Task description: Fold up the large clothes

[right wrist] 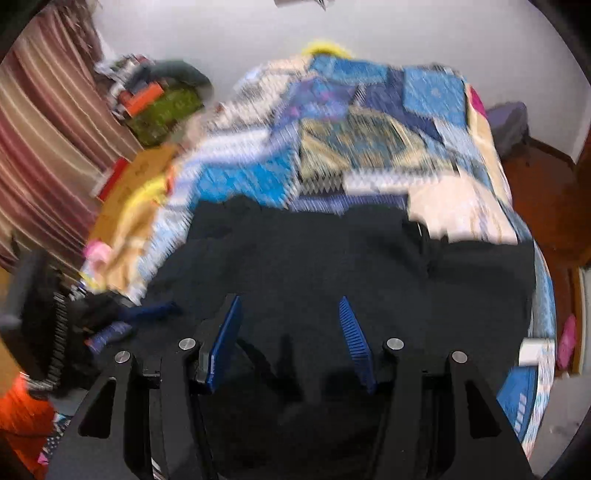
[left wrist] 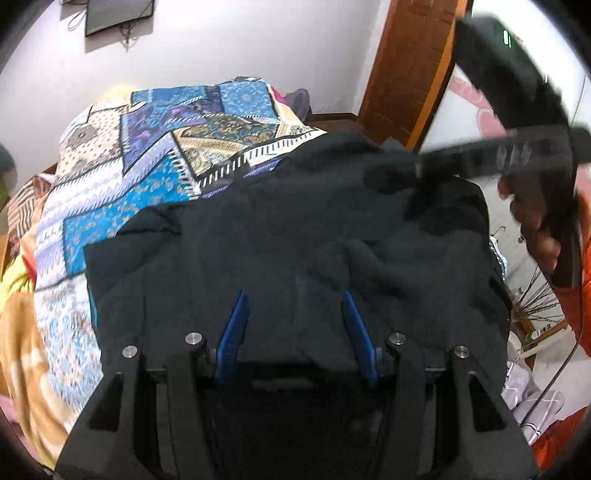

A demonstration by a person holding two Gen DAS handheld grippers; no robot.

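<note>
A large black garment (left wrist: 295,229) lies rumpled on a bed covered by a blue patchwork bedspread (left wrist: 147,166). My left gripper (left wrist: 294,295) hovers over the garment's near part, its blue pads apart with nothing pinched between them. My right gripper (left wrist: 391,177) shows blurred at the upper right of the left wrist view, held by a hand (left wrist: 535,229) over the garment's far right corner. In the right wrist view the right gripper (right wrist: 290,299) stands open over the black garment (right wrist: 332,258), and the left gripper (right wrist: 133,321) appears at the garment's left edge. The bedspread (right wrist: 369,122) is blurred.
A wooden door frame (left wrist: 406,55) rises behind the bed, and a dark screen (left wrist: 118,14) hangs on the wall. A striped curtain (right wrist: 44,129) and a pile of clutter (right wrist: 159,99) stand left of the bed. An orange sleeve (left wrist: 576,314) is at the right.
</note>
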